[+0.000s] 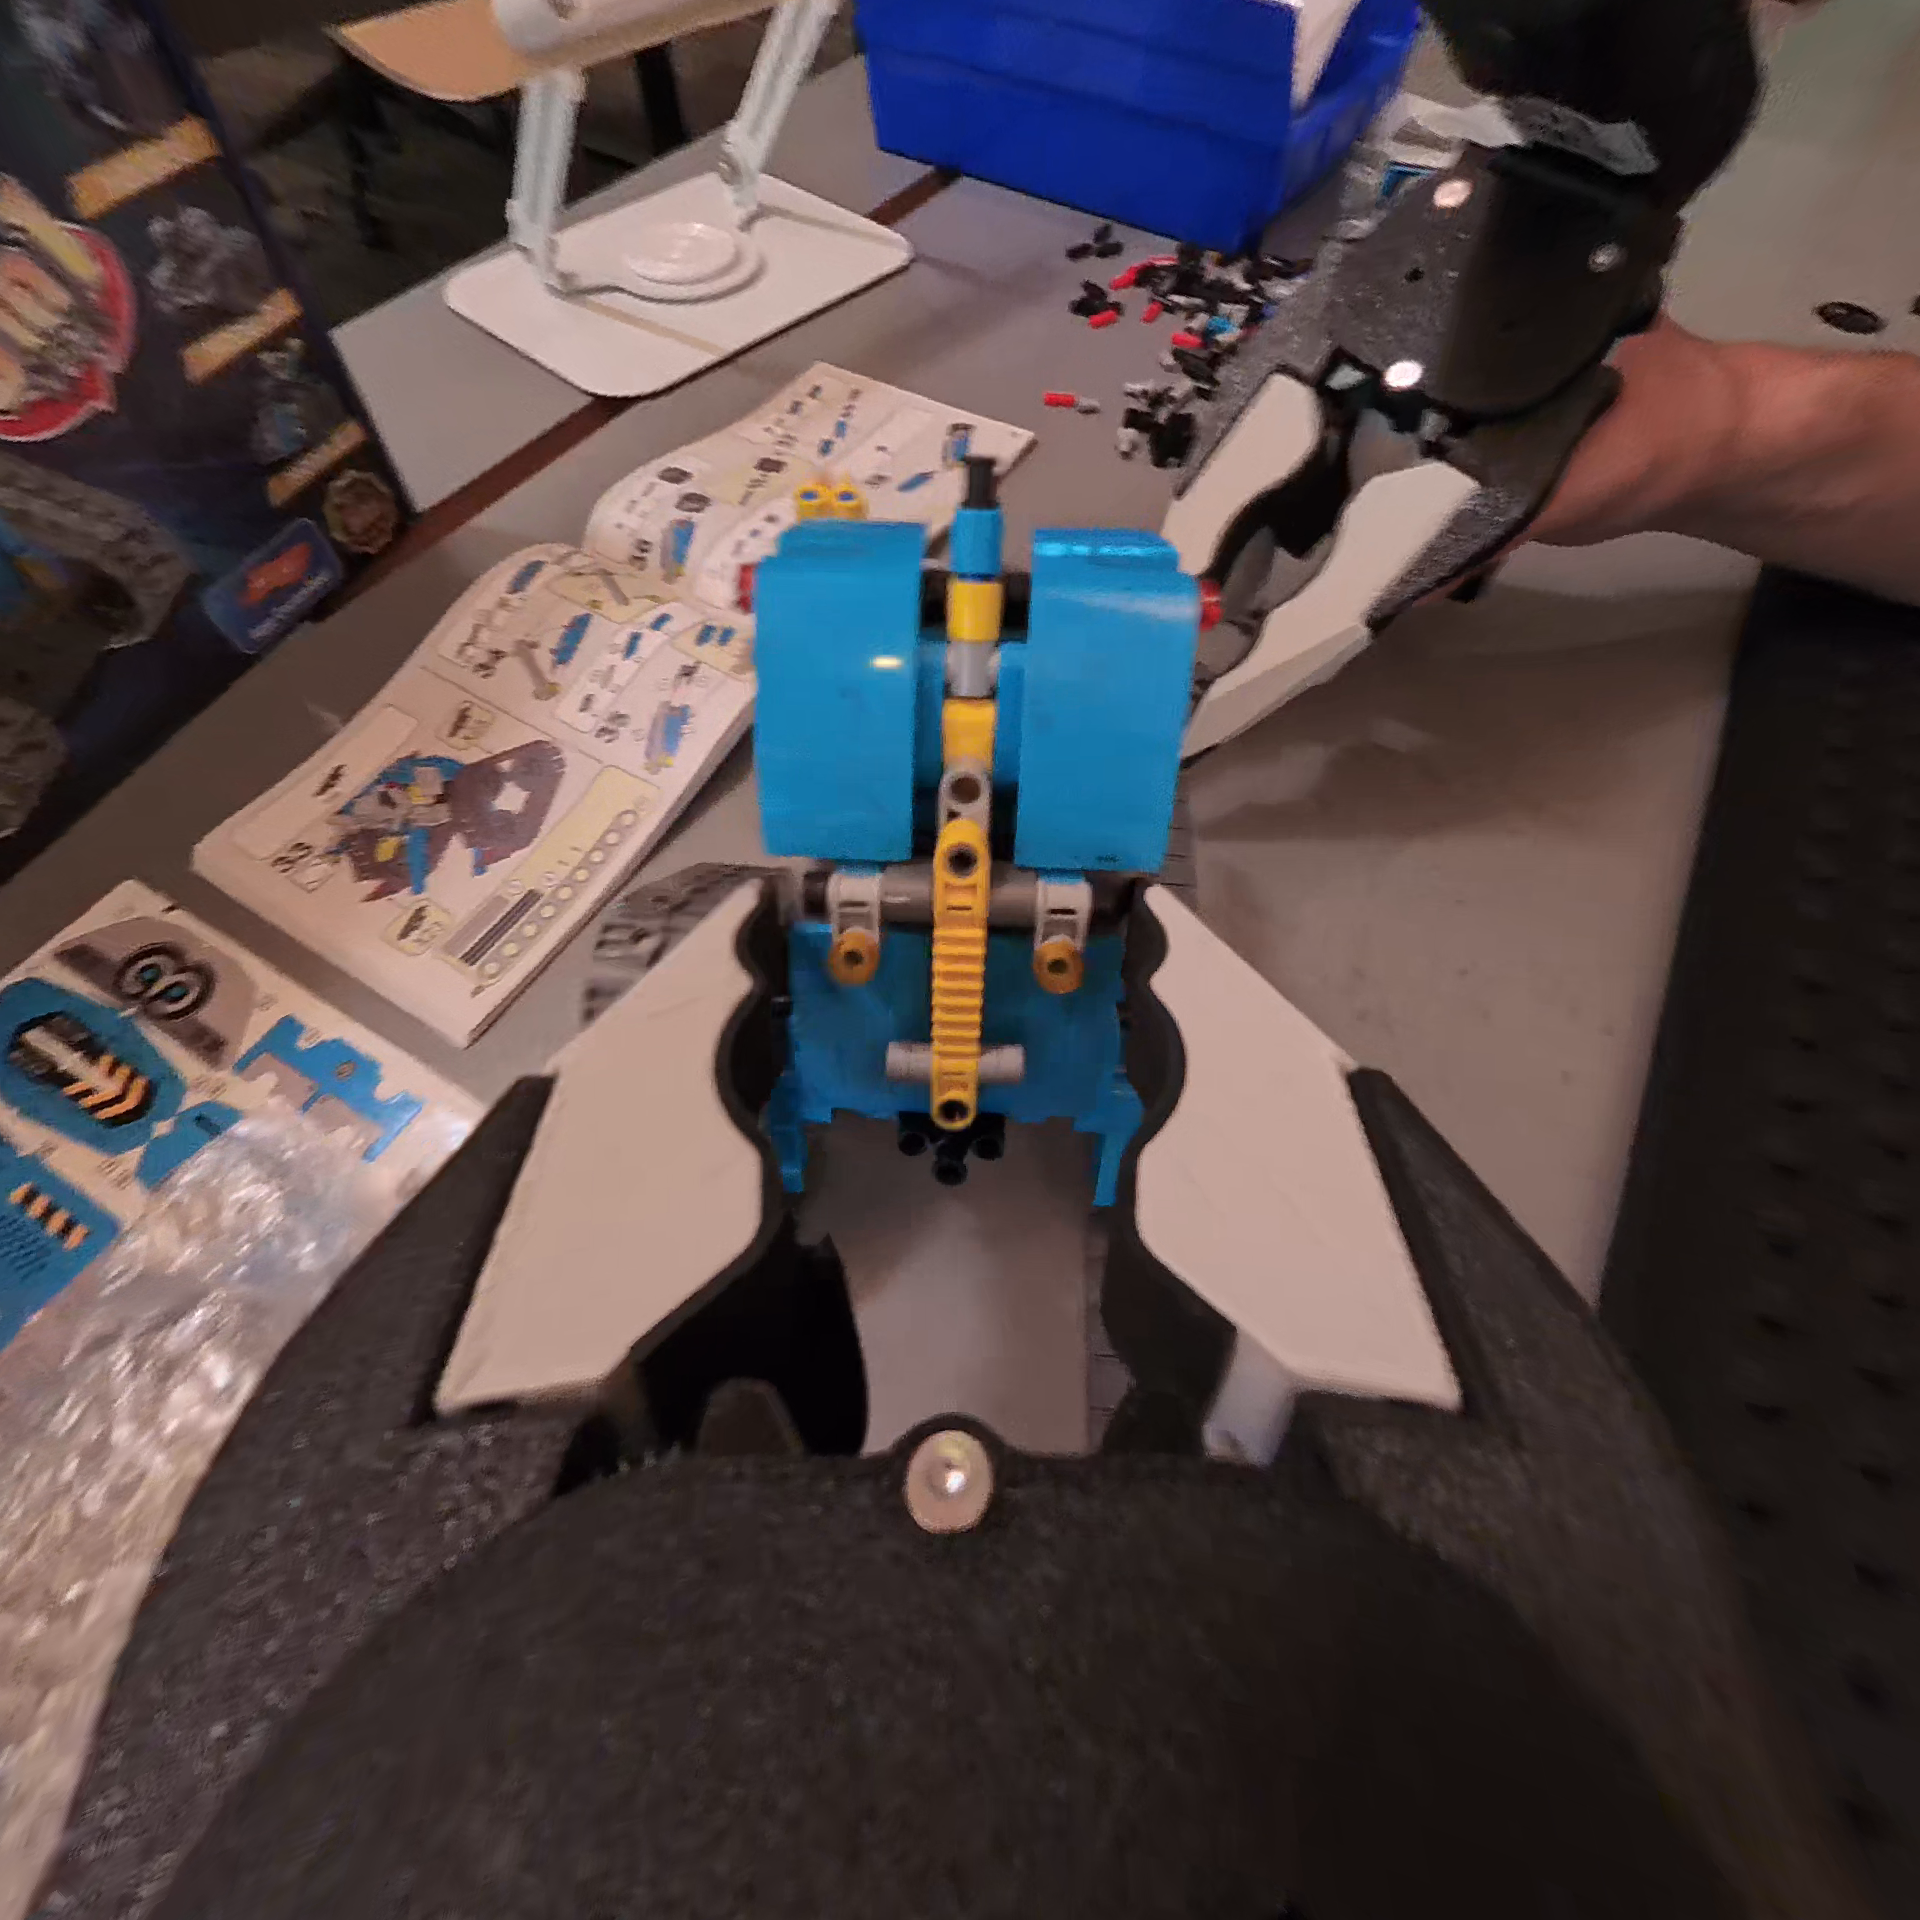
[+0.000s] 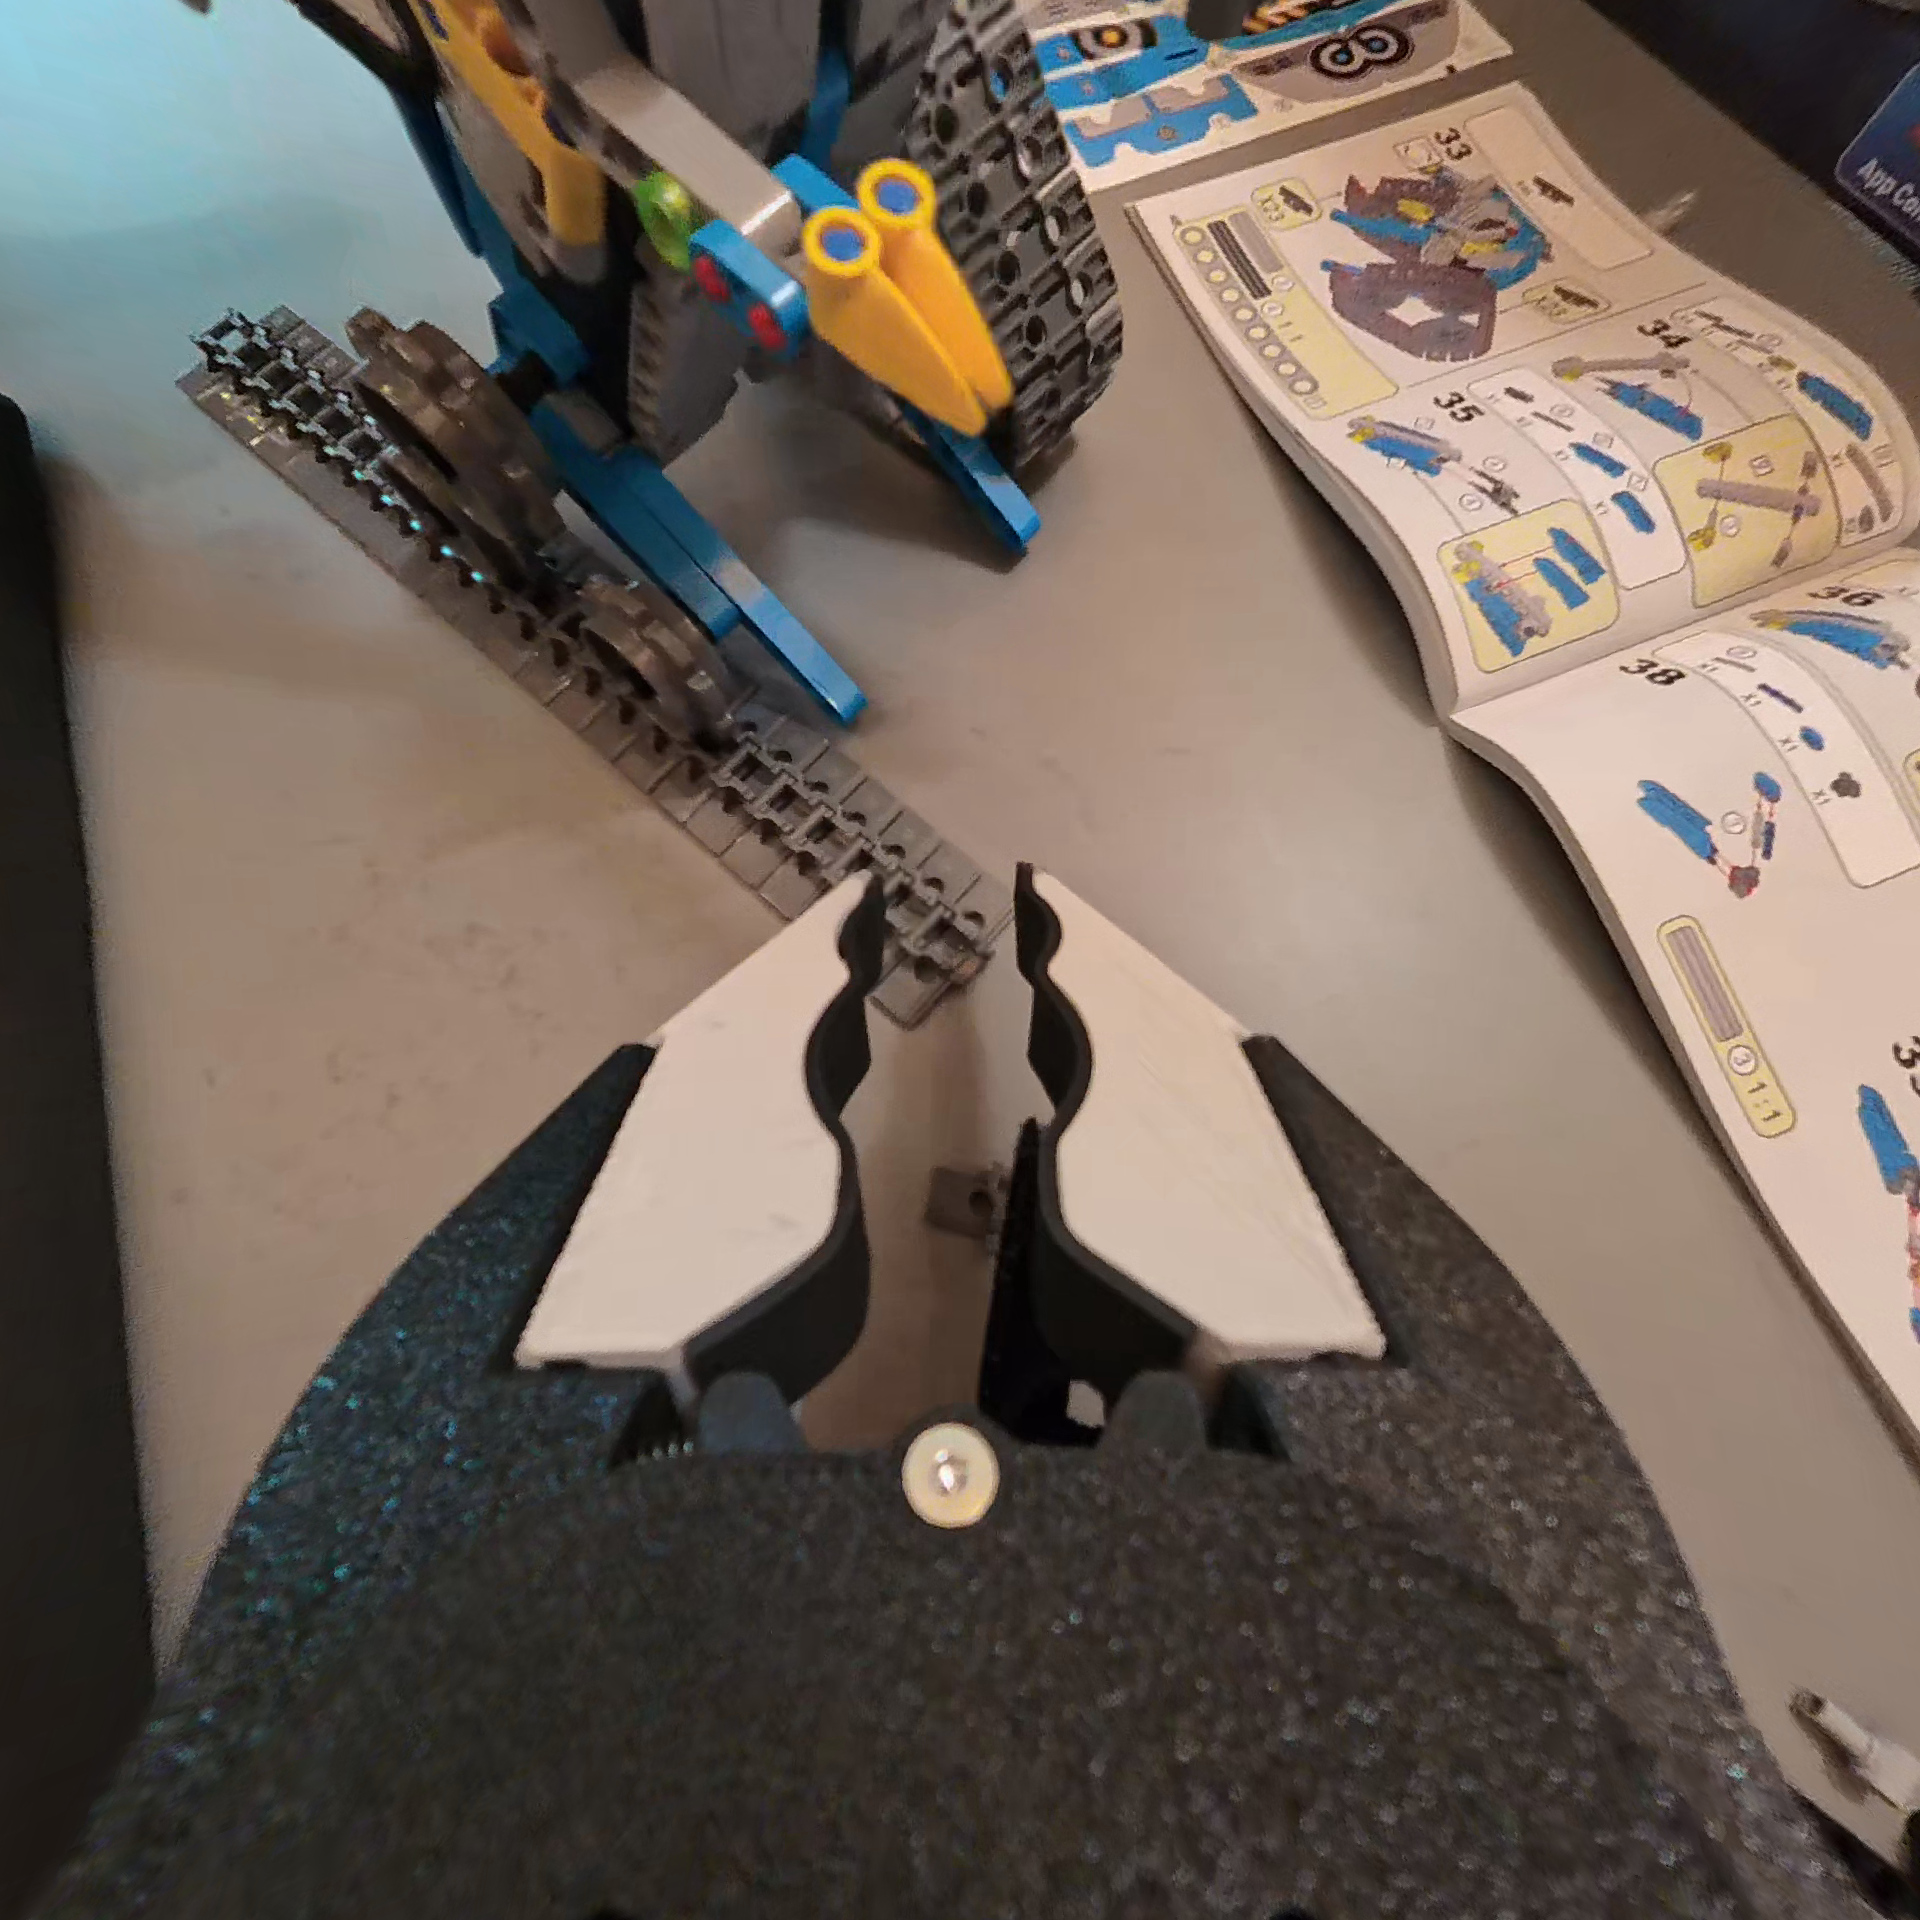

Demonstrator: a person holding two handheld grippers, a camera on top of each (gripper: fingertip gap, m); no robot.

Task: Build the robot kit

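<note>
Left claw (image 1: 951, 997) is pinching the blue brick model (image 1: 971, 707) standing on the grey table (image 1: 1403, 935); right claw (image 2: 945, 894) is hovering slightly spread over a grey track strip (image 2: 582, 644), an open instruction booklet (image 2: 1558, 499) lying beside. Behind, a blue bin (image 1: 1101, 104) is sitting by loose small parts (image 1: 1184, 301).

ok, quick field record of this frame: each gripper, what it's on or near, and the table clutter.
left gripper: shut on blue brick model, jaws clamping its lower body
right gripper: open, empty, tips over the end of the grey track strip
track strip: flat on table, model's gears resting on it
beside: open instruction booklet, sticker sheet
far: loose parts pile, blue bin
</note>
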